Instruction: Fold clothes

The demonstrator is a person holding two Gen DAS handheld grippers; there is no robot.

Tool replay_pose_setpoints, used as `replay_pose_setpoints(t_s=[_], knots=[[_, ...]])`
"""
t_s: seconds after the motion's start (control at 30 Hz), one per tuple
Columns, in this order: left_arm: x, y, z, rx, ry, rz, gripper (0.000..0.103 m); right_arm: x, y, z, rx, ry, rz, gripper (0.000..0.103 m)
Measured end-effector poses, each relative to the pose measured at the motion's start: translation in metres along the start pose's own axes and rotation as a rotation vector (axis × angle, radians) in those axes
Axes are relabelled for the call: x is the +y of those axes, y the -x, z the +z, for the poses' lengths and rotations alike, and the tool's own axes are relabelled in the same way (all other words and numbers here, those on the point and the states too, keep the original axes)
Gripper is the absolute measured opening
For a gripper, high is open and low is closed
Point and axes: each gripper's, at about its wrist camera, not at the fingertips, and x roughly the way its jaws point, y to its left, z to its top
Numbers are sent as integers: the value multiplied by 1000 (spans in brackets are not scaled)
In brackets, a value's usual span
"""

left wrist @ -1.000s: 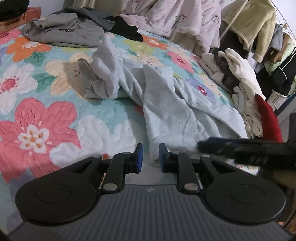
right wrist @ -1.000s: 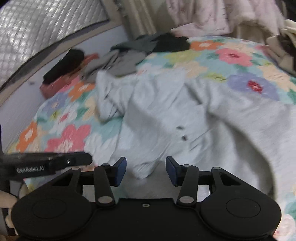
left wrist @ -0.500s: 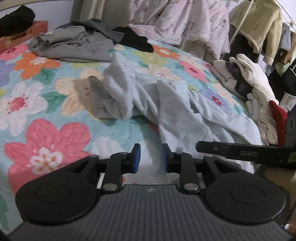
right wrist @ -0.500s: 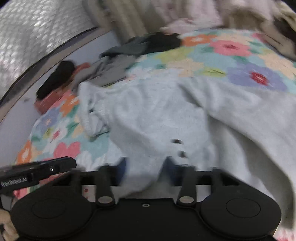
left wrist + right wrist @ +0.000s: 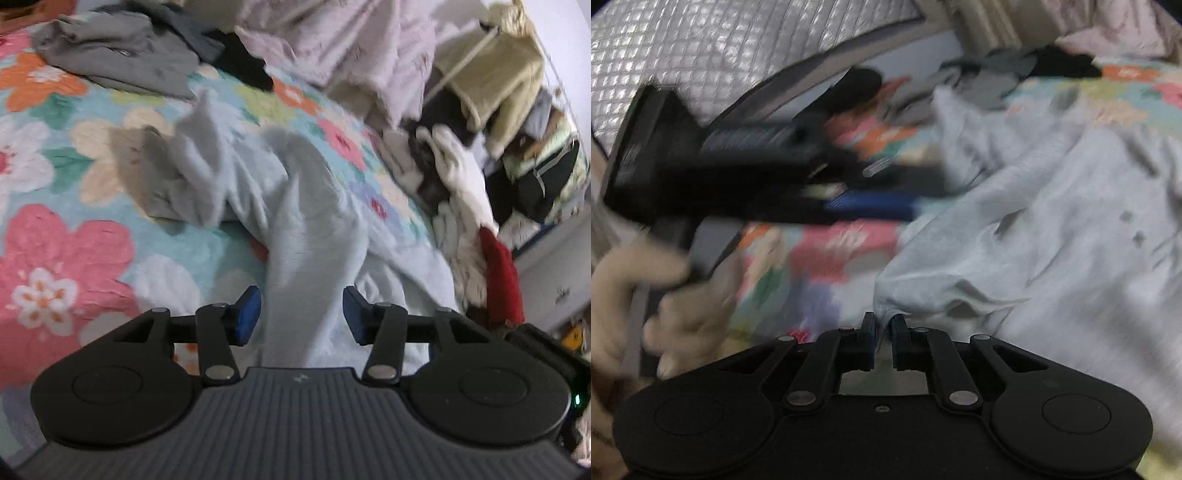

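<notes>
Right gripper (image 5: 882, 334): jaws closing, nearly together, a thin edge of the light grey garment (image 5: 1052, 229) pinched between the pads. From that pinch the cloth fans away to the far right across the floral bedspread (image 5: 827, 251); two small dark buttons show in the middle right of the right wrist view.

Left gripper (image 5: 301, 314): jaws opening, blue pads (image 5: 246, 314) standing apart. A raised ridge of the same garment (image 5: 306, 229) runs between them, but neither pad appears to press it. The ridge's long axis goes from the jaws straight away toward the far side of the bed, then bends left into a crumpled bunch.

In the right wrist view the left gripper (image 5: 871, 206) sits to the left and a little farther off, blurred, a hand (image 5: 665, 295) on its handle.

Judgement: the right gripper has the near edge; the left is nearer the ridge and would have to close on it before any fold.

Dark grey clothes (image 5: 118, 55) lie far left, apart.
</notes>
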Motion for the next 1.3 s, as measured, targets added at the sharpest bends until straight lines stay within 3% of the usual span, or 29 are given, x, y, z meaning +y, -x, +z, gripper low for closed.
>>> replay_pose_setpoints(t_s=[0.1,0.17,0.23,0.3,0.33,0.47,0.53,0.57,0.6,0.63,0.73,0.8,0.83,0.9,1.07,1.2,1.23,1.27,1.3], knots=[[-6,-15,3,39,-31,13,55,7,1,-7,33,20,49,9],[-10,-26,4,50,-69,62,59,9,4,-9,43,33,10,9],[-20,-42,7,88,-184,155,61,3,12,-7,34,8,-31,9],[-24,-56,8,132,-257,200,66,-10,26,-2,2,-49,-61,13],[-24,-63,9,155,-260,201,70,-17,35,1,-18,-83,-84,14],[-18,-73,7,173,-200,122,70,-43,65,12,-77,-179,-167,29],[-16,-75,4,165,-205,104,64,-53,77,15,-106,-221,-186,33],[-16,-75,2,161,-207,94,33,-57,81,15,-119,-240,-192,38],[-15,-76,1,158,-209,85,12,-60,83,15,-128,-257,-197,42],[-13,-72,0,137,-171,70,9,-64,84,16,-135,-275,-202,46],[-5,-57,0,67,-41,21,9,-77,83,22,-147,-308,-219,46],[-25,-42,-5,19,-142,58,9,-80,77,27,-167,-332,-216,47],[-33,-36,-9,7,-153,41,9,-82,75,27,-183,-352,-203,48],[-47,-26,-18,-12,-158,-1,9,-88,72,28,-221,-414,-146,52],[-58,-3,-46,-43,-143,-2,9,-94,65,32,-221,-562,17,57],[-68,18,-66,-52,-124,-67,9,-72,62,33,-174,-441,-39,57],[-69,21,-69,-41,-100,-99,9,-66,61,32,-177,-400,-52,52],[-71,24,-71,-39,-94,-114,9,-61,60,30,-181,-363,-57,36],[-74,26,-73,-37,-92,-125,9,-57,59,29,-184,-332,-50,26]])
